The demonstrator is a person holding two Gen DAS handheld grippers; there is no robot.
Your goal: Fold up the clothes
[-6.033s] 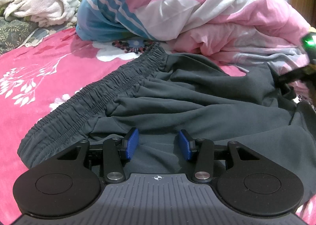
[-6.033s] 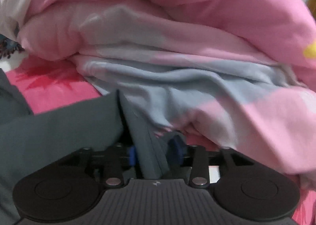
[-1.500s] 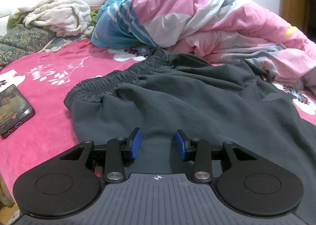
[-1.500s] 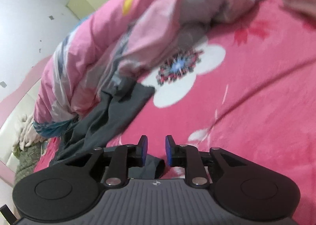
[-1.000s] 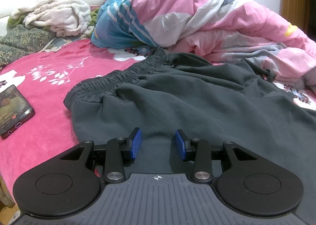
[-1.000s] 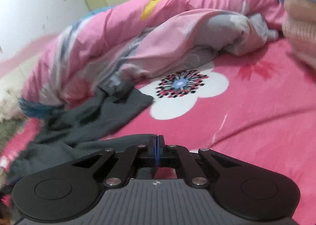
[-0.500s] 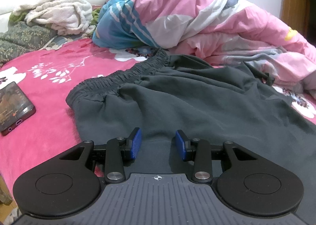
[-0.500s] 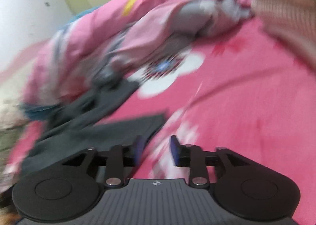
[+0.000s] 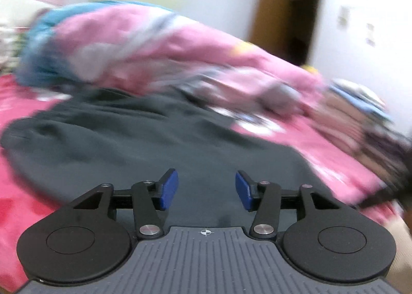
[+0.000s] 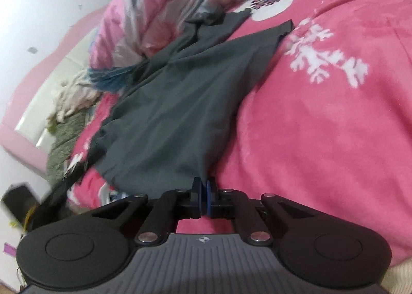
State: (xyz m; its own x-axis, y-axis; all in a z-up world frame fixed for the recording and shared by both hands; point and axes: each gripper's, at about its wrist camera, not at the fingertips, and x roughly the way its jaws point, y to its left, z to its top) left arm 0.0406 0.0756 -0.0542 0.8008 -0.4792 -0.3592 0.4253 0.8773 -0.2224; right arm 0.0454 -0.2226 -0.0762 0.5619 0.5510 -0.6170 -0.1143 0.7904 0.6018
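Observation:
A dark grey garment (image 9: pixel 144 139) lies spread on the pink flowered bedspread (image 10: pixel 322 126). In the right wrist view the garment (image 10: pixel 180 103) stretches away from me, its two leg ends pointing at the quilt. My right gripper (image 10: pixel 204 194) is shut on its near edge, and the cloth runs straight into the blue pads (image 10: pixel 197 194). My left gripper (image 9: pixel 206 189) hovers low over the garment. Its jaws are opening, the blue pads (image 9: pixel 168 188) stand well apart, and nothing is pinched between them. The left view is blurred by motion.
A heaped pink, white and blue quilt (image 9: pixel 154 46) lies behind the garment. A pile of clothes (image 9: pixel 360 113) sits at the right. A cream towel (image 10: pixel 72 98) and a green cloth (image 10: pixel 64 139) lie by the headboard. A dark phone (image 10: pixel 18 198) rests at the bed's left edge.
My right gripper went from open over the bedspread to shut on the garment's near edge. The left view swung to the right, and its jaws stand wider apart.

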